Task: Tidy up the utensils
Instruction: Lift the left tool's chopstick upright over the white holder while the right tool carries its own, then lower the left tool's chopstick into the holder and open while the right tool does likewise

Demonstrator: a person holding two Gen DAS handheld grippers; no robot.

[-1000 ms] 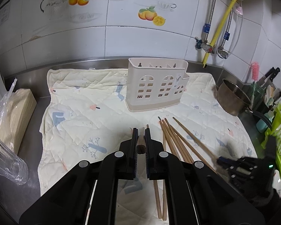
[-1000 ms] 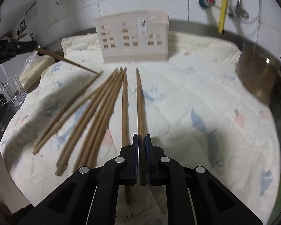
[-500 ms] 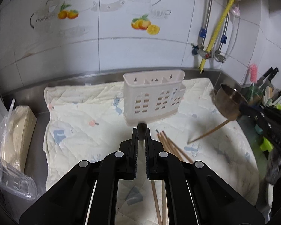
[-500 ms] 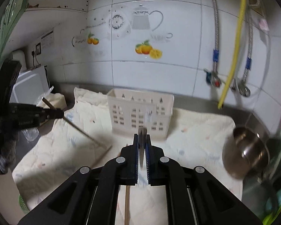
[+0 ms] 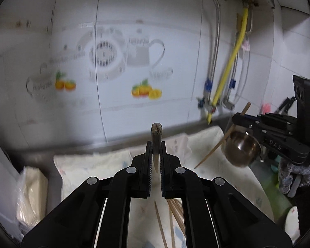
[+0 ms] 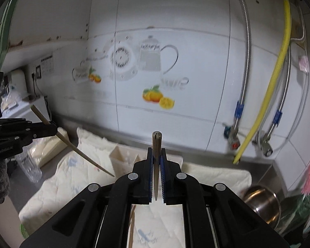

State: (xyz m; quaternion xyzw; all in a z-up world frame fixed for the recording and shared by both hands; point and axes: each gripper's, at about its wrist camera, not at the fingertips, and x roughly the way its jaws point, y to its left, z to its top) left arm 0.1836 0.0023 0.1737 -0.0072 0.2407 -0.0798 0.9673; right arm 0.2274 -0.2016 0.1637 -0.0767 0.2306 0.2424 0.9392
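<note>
Chopsticks up, one per claw. Left gripper [image 5: 155,155] clamped tight on a brown wooden chopstick [image 5: 156,132], blunt weathered butt poking above the fingertips, thin tip tapering down between the pads. Right gripper [image 6: 156,157] pinched shut on its own chopstick [image 6: 156,144], same upright pose, squared end on top. Below the left claw, loose chopsticks [image 5: 175,210] fanned on the quilted mat [image 5: 93,165]. Just beyond the right claw, pale utensil caddy [image 6: 122,159], partly hidden.
</note>
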